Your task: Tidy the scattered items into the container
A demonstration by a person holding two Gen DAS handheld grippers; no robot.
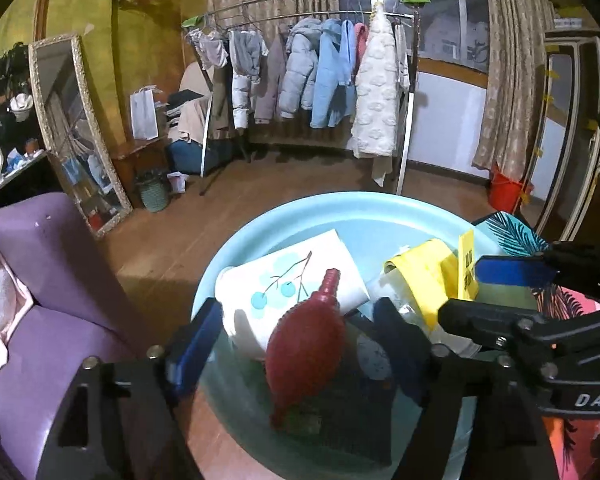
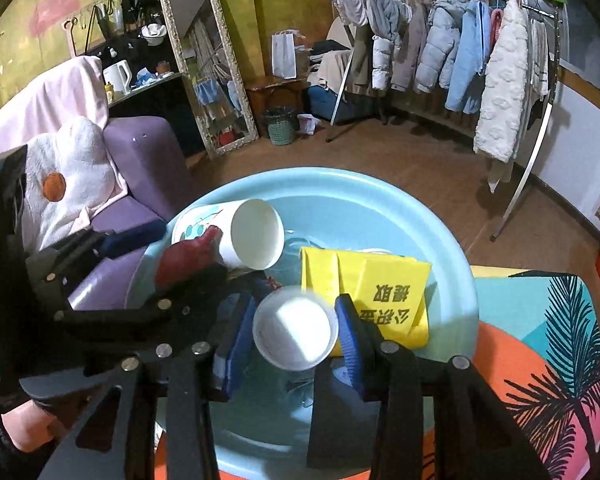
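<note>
A light blue basin (image 1: 340, 204) (image 2: 320, 176) stands on the palm-print table (image 2: 540, 320). A cherry-print paper cup (image 1: 292, 280) (image 2: 256, 240) lies on its side in the basin, beside a yellow packet (image 1: 424, 276) (image 2: 380, 292). My left gripper (image 1: 296, 340) is open over the basin. The red rubber bulb (image 1: 304, 352) (image 2: 188, 256) lies between its pads, clear of both. My right gripper (image 2: 292, 340) is open around a plain white paper cup (image 2: 296, 328). The cup is slightly blurred and stands mouth-up between the blue pads. A dark flat item (image 1: 340, 412) lies under the bulb.
A purple sofa (image 1: 40, 300) (image 2: 140, 152) with a white plush cushion (image 2: 68, 176) adjoins the table on the left. Farther back are a framed mirror (image 1: 76, 132), a loaded clothes rack (image 1: 320, 76) and a red bucket (image 1: 508, 190). A hand (image 2: 24, 424) shows at bottom left.
</note>
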